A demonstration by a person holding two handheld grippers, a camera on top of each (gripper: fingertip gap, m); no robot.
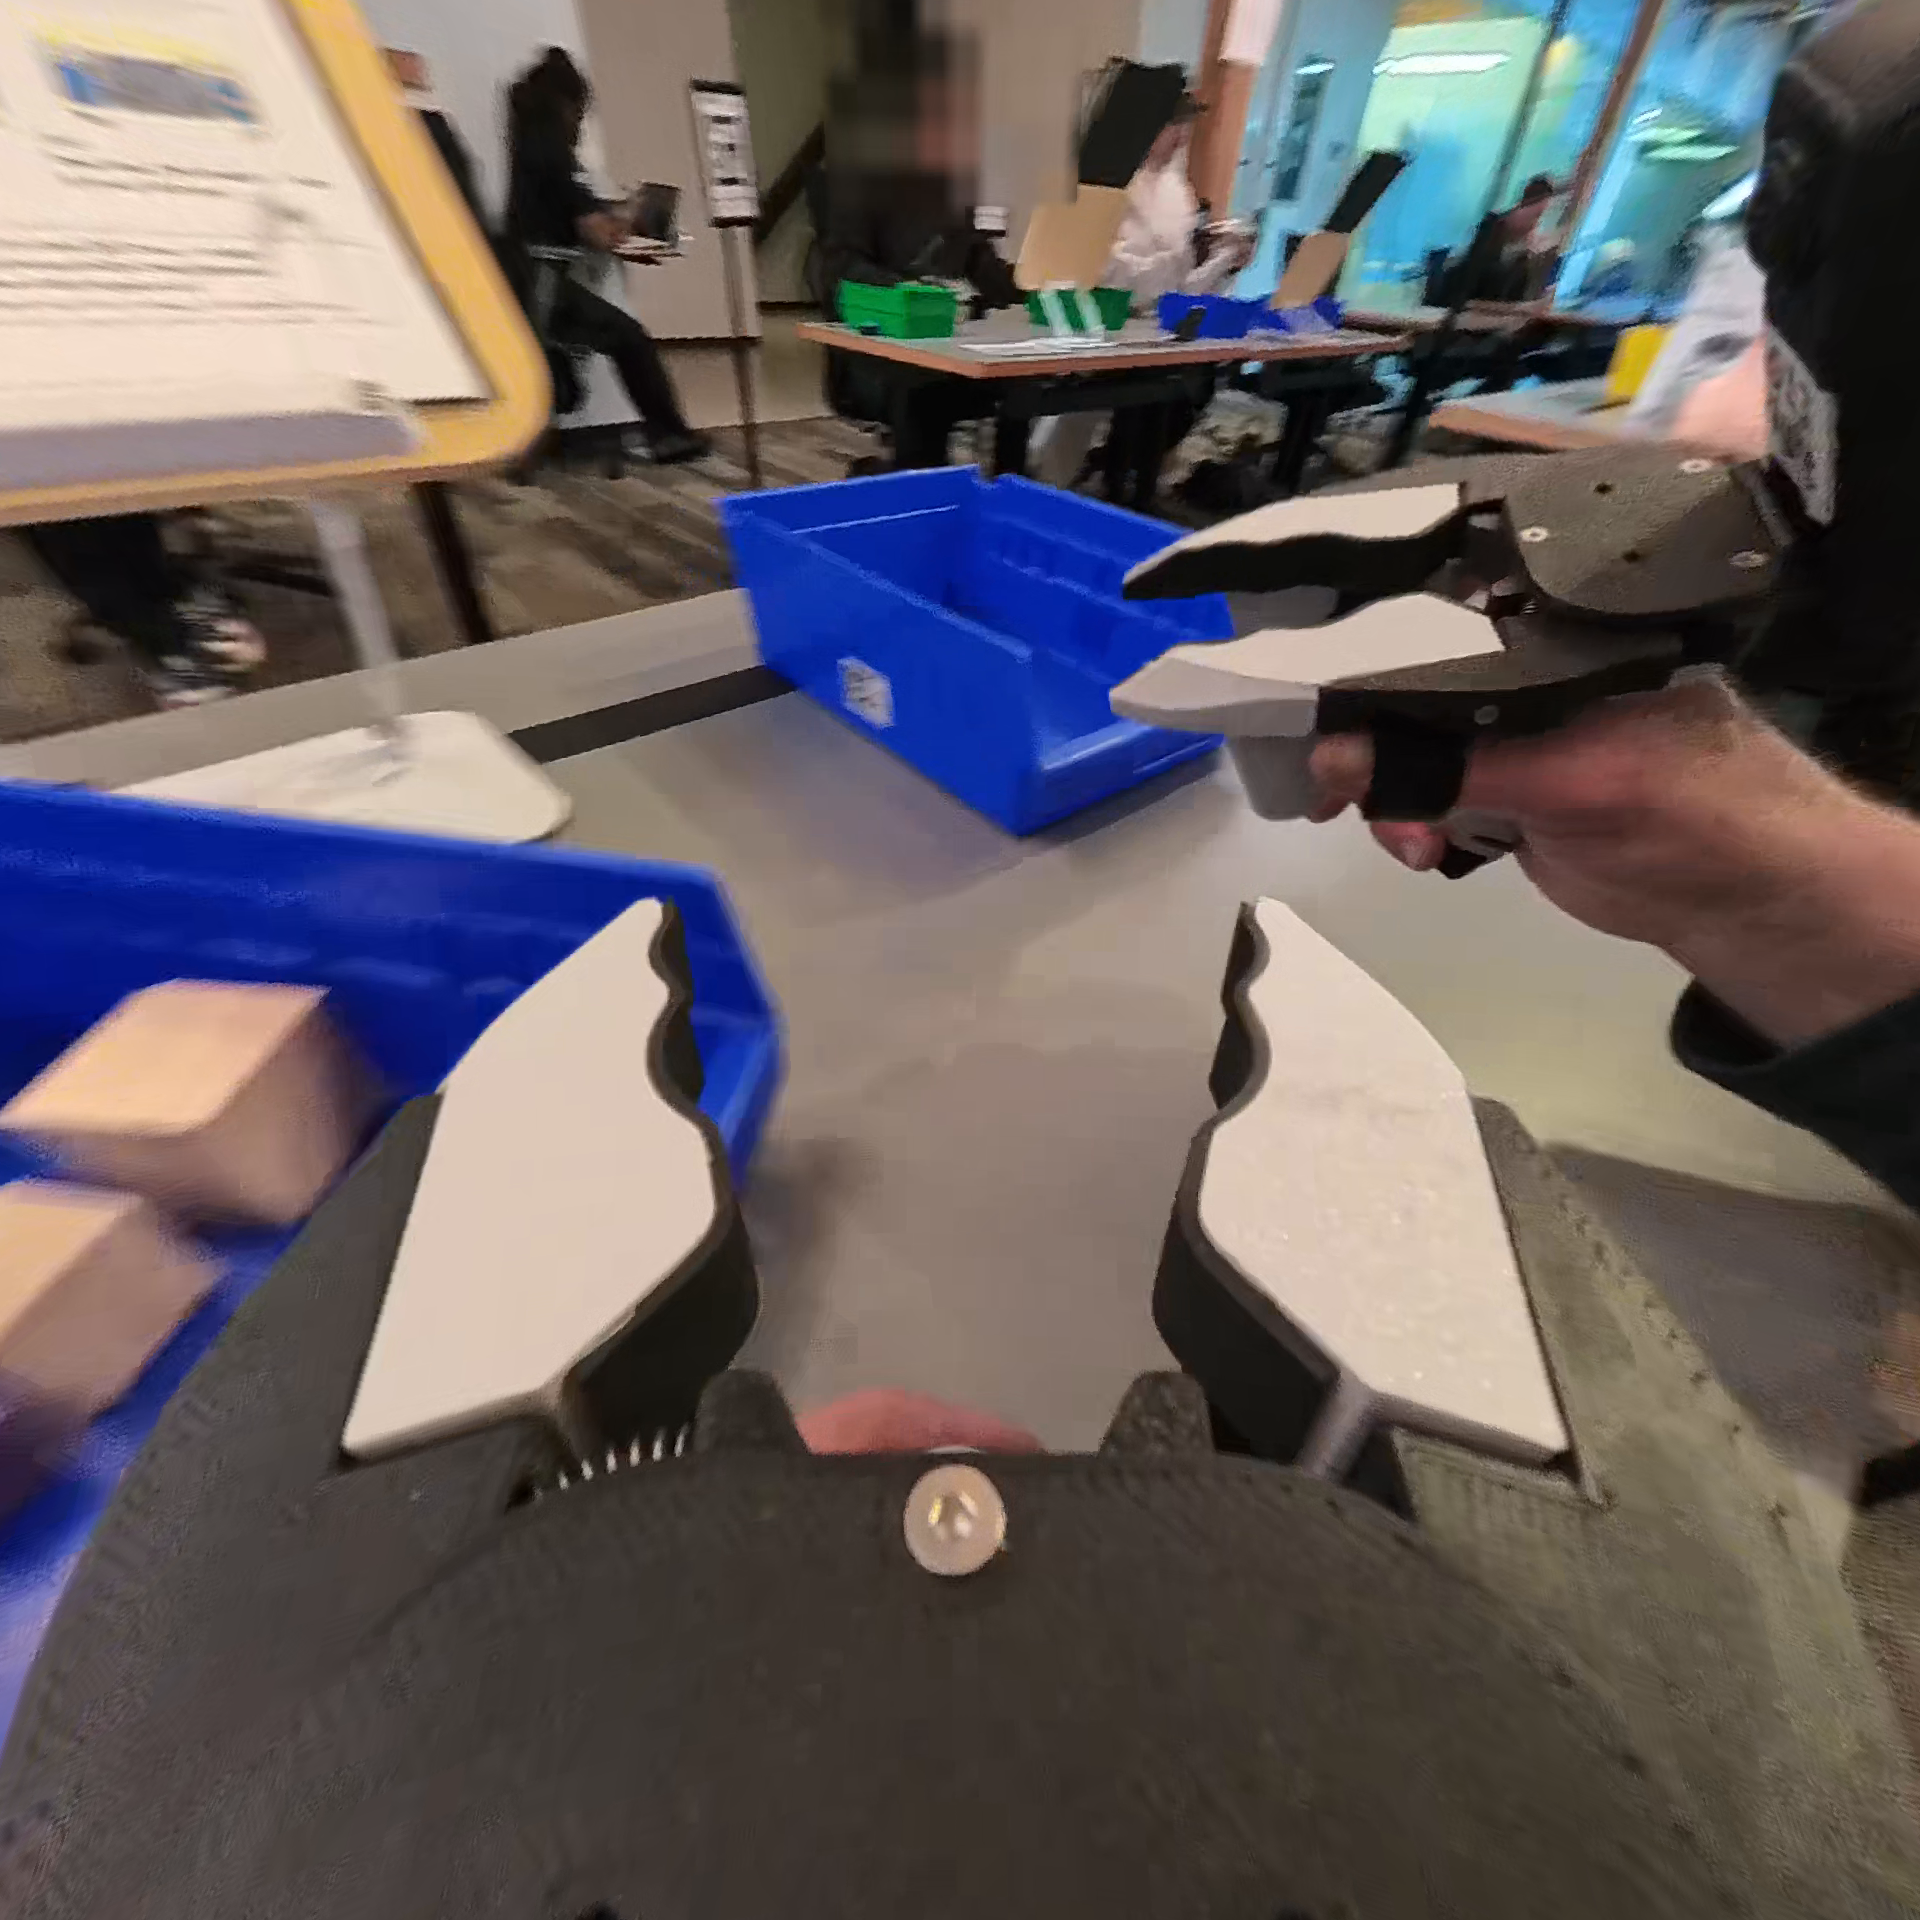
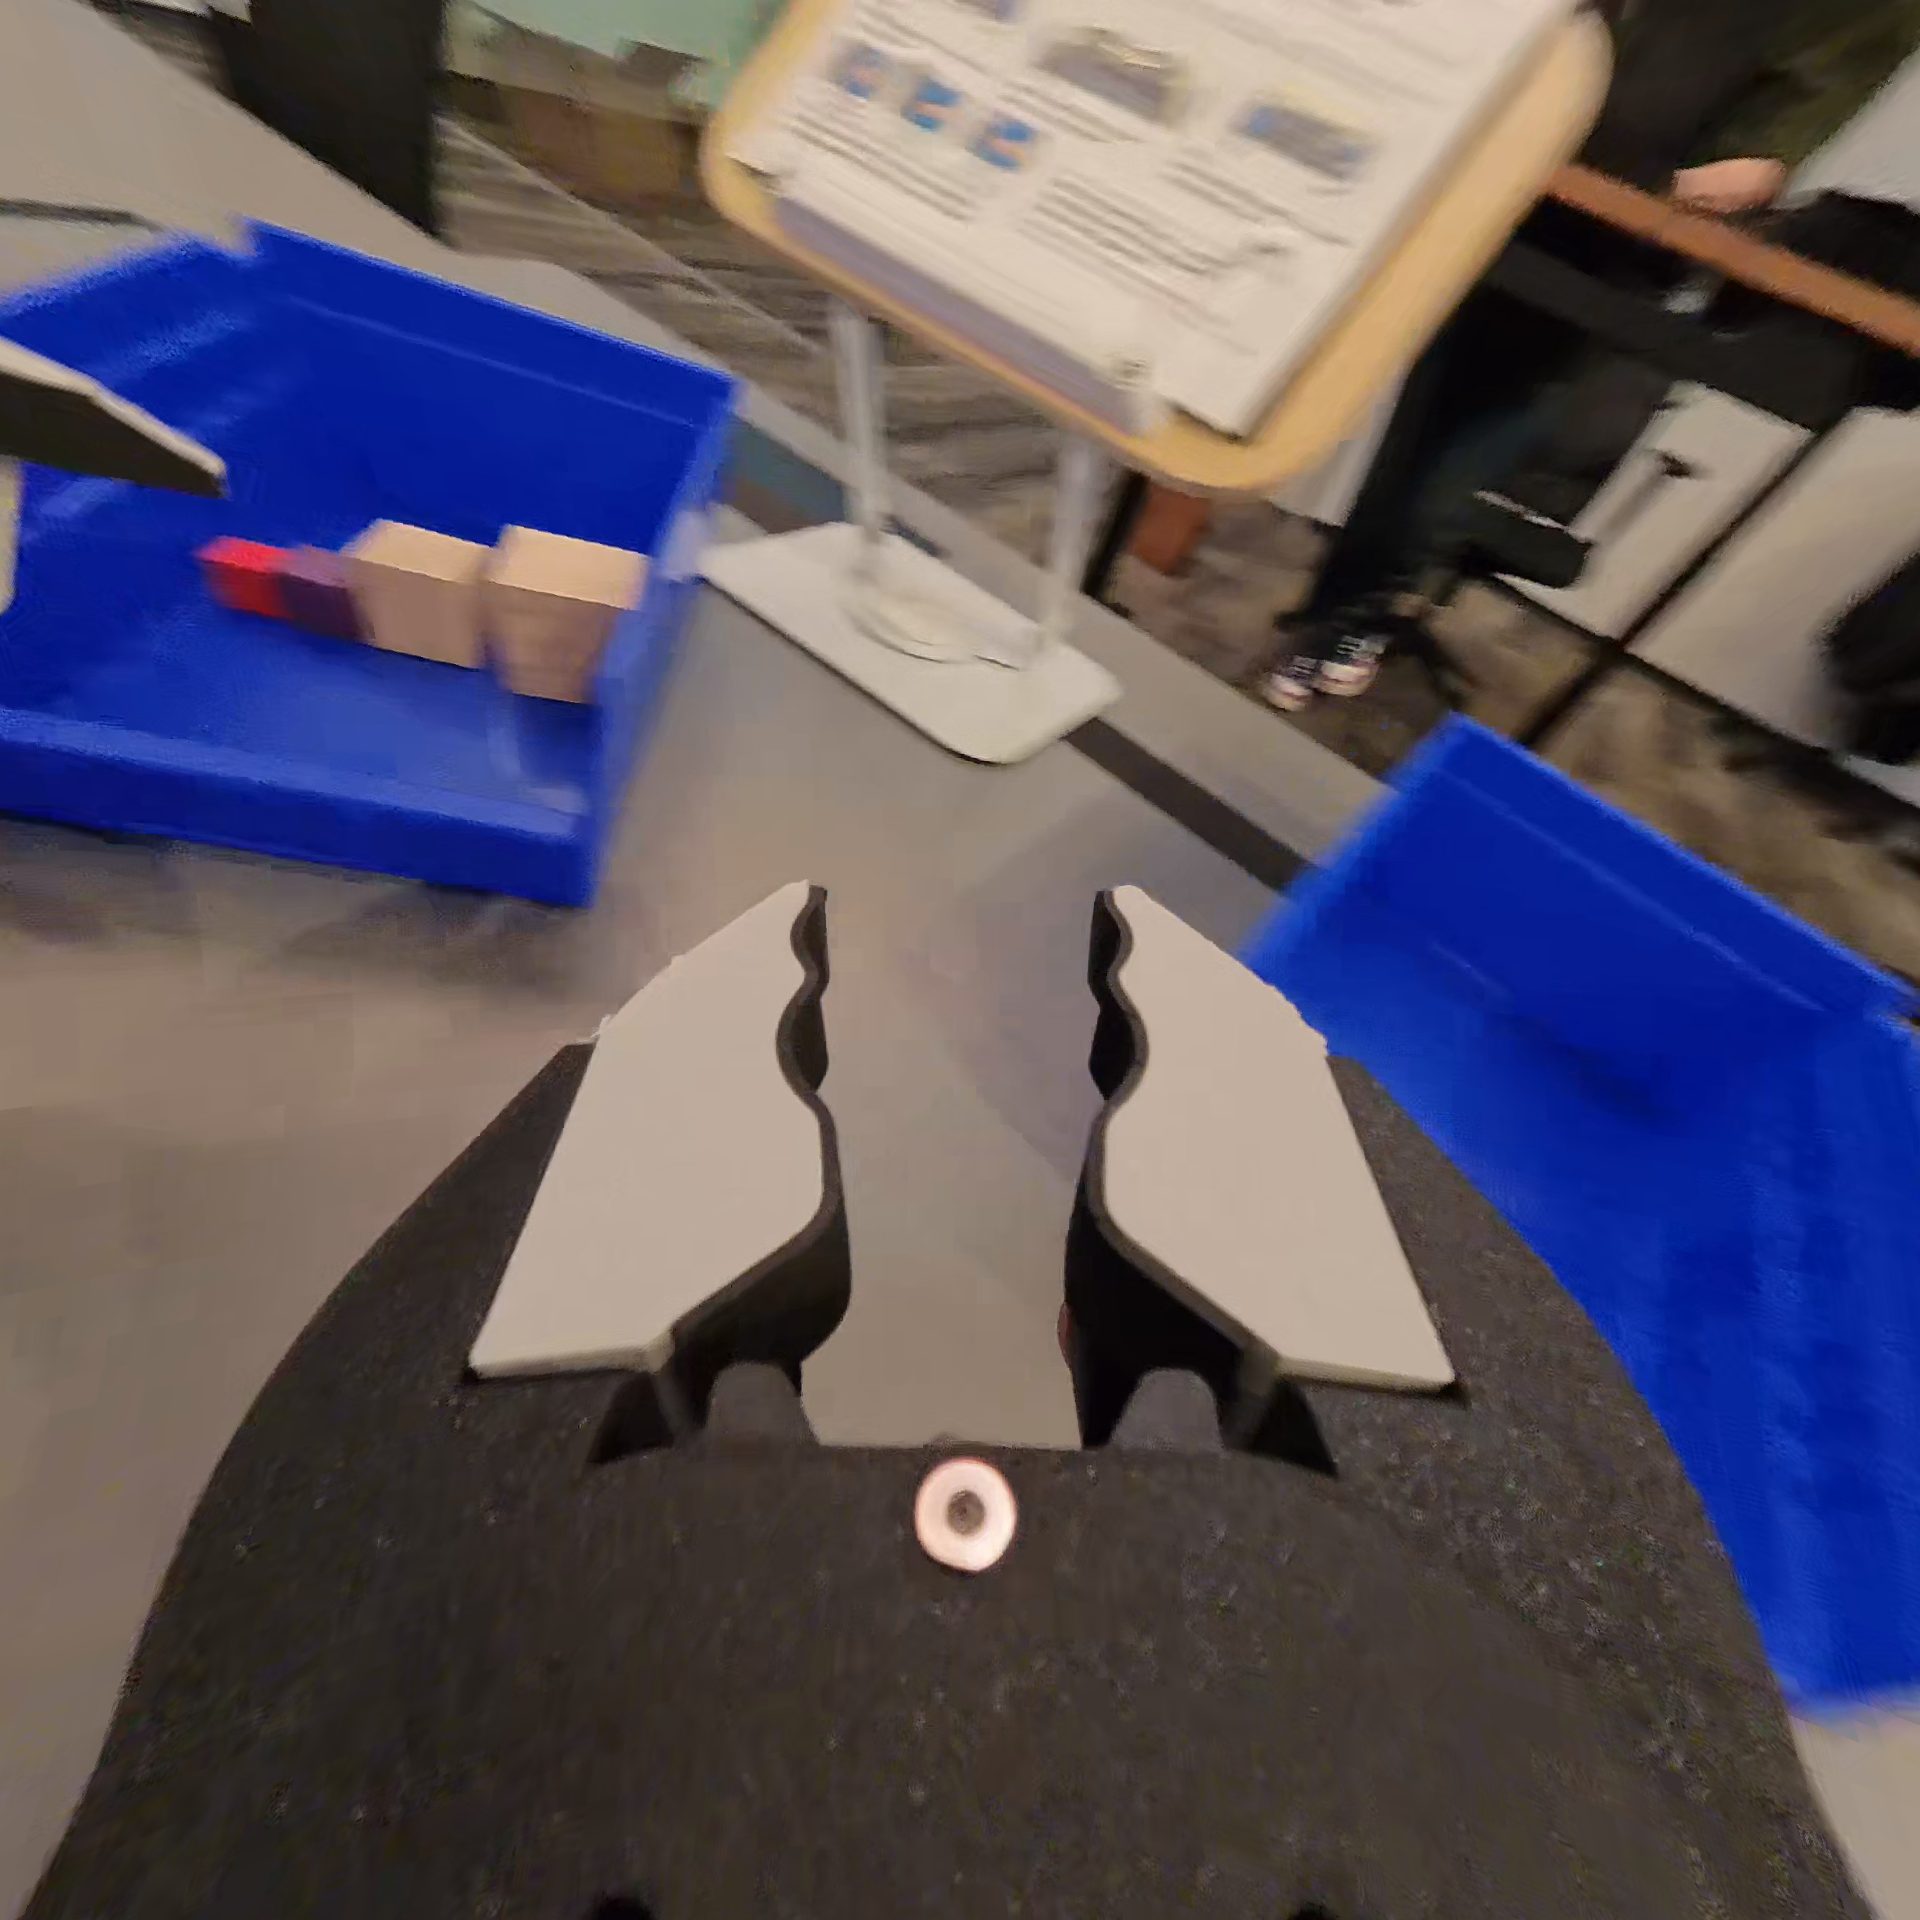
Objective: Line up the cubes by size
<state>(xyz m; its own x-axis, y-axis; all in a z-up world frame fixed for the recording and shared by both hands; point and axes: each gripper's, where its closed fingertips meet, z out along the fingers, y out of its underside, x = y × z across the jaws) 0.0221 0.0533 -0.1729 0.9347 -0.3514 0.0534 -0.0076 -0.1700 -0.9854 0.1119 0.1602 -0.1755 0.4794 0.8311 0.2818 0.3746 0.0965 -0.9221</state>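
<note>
Apparently I'm finished: four cubes [image 2: 436, 608] sit in a size-ordered row inside the bin [image 2: 634, 769]; left hand-held gripper [image 1: 956, 914] and right hand-held gripper [image 2: 961, 899] both gape empty.

I count two blue bins [image 2: 665, 499] on my grey table [image 2: 831, 831]; one holds the cubes, the other bin [image 2: 1558, 1091] sits to my right; four cubes stand in a row: two wooden cubes [image 2: 551, 613], one purple cube [image 2: 322, 597], one red cube [image 2: 239, 574]; one document stand [image 2: 1143, 208] with one white base [image 2: 935, 665]; two grippers, my left gripper [image 1: 956, 925] and right gripper [image 2: 961, 904], both parted with nothing between the fingers.
</note>
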